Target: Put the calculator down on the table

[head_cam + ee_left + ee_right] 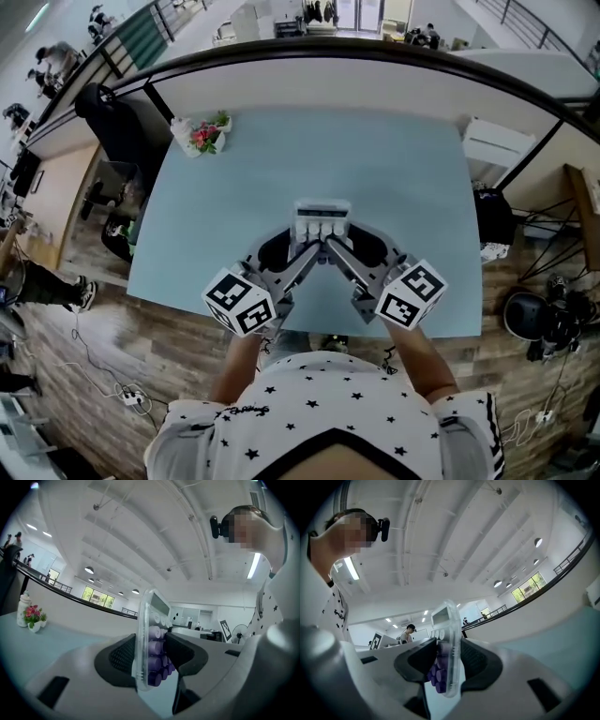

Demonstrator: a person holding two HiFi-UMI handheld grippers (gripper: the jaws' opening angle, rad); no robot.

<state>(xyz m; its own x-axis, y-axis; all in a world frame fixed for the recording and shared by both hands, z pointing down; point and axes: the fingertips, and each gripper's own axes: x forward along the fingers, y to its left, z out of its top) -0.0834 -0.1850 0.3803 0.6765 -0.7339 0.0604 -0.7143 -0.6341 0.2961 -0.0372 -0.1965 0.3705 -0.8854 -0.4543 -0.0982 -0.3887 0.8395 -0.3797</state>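
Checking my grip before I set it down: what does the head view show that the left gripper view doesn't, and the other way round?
Head view only: the wooden floor and the whole blue table. Left gripper view only: purple keys, and fingers of the left gripper pressing the calculator's front and back. Both: calculator, flowers.

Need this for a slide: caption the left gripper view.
Left tool clamps a clear-cased calculator with purple keys, held edge-on and upright, pale blue table beyond.
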